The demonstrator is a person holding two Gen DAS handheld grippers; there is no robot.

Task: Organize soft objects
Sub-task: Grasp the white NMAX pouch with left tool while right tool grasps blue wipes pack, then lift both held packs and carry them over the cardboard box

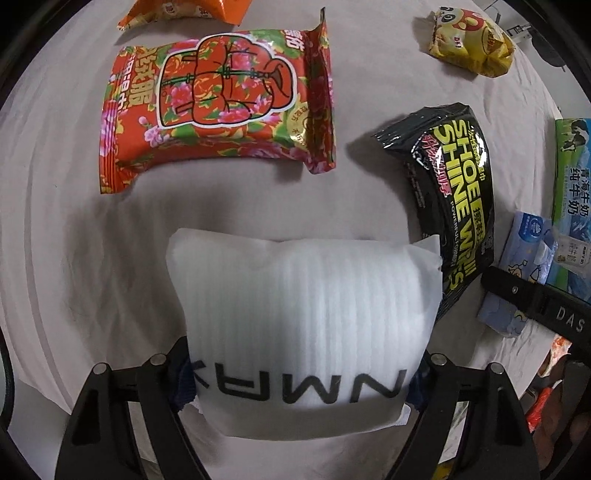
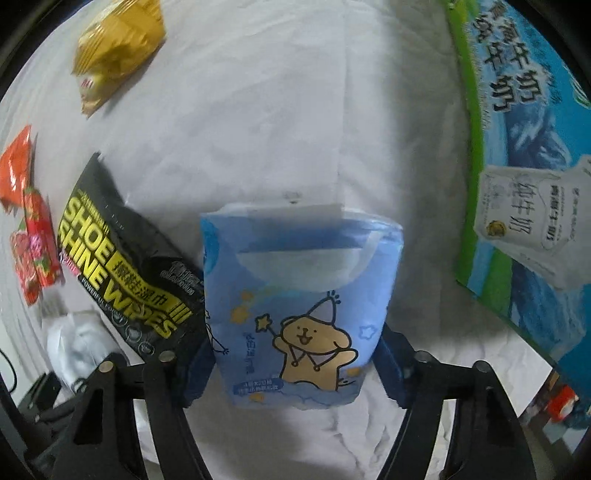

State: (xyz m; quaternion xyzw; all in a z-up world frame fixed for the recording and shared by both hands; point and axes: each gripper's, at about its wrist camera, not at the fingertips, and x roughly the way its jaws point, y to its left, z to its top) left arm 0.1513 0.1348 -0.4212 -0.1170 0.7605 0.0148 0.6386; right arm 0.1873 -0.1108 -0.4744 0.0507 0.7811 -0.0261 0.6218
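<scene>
My left gripper (image 1: 301, 384) is shut on a white foam pouch (image 1: 303, 314) with black letters, held just above the grey cloth. My right gripper (image 2: 291, 365) is shut on a blue tissue pack (image 2: 299, 306) with a cartoon bear; the same pack shows at the right in the left wrist view (image 1: 524, 266), with the right gripper's black body across it. A black shoe-wipes pack (image 1: 454, 206) lies between the two held things and touches the tissue pack's left side in the right wrist view (image 2: 125, 266).
A red flowered snack bag (image 1: 218, 110) lies beyond the pouch. An orange bag (image 1: 184, 11) and a yellow snack bag (image 1: 472, 40) lie at the far edge. A blue-green milk carton box (image 2: 524, 177) stands at the right. A crumpled white item (image 2: 81, 347) lies low left.
</scene>
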